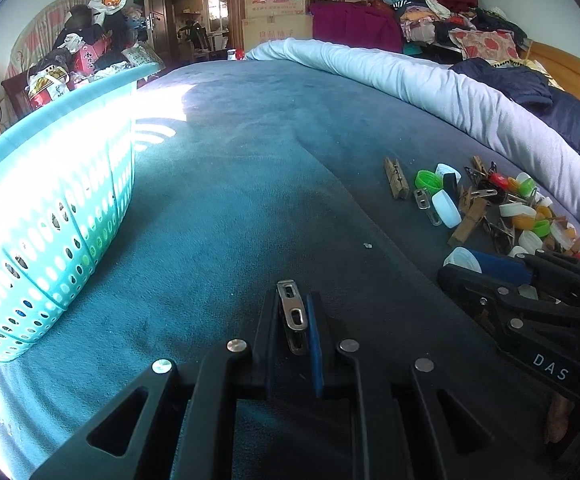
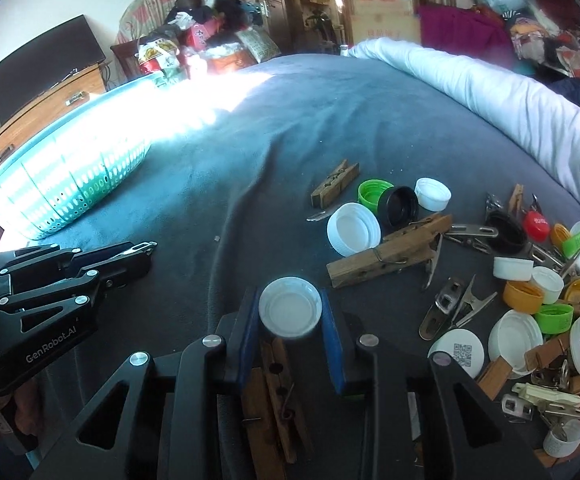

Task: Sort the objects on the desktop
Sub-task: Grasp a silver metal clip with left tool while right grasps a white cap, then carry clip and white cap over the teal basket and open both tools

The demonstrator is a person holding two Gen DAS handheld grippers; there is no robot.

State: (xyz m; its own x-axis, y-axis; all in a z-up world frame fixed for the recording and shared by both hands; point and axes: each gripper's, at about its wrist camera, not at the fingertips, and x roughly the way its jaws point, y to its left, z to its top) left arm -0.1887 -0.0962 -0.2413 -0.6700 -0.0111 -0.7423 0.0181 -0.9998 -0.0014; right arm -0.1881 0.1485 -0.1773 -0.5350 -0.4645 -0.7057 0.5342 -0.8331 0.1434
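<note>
Clamping a metal clip (image 1: 292, 312) between its pads, the left hand-held gripper (image 1: 293, 320) hovers over the blue-covered bed (image 1: 249, 160), near the turquoise basket (image 1: 49, 208) at its left edge. The right hand-held gripper (image 2: 290, 312) brackets a white bottle cap (image 2: 290, 306), blue pads touching its rim, beside the pile of caps and clothespins (image 2: 530, 280) toward the right edge.
</note>
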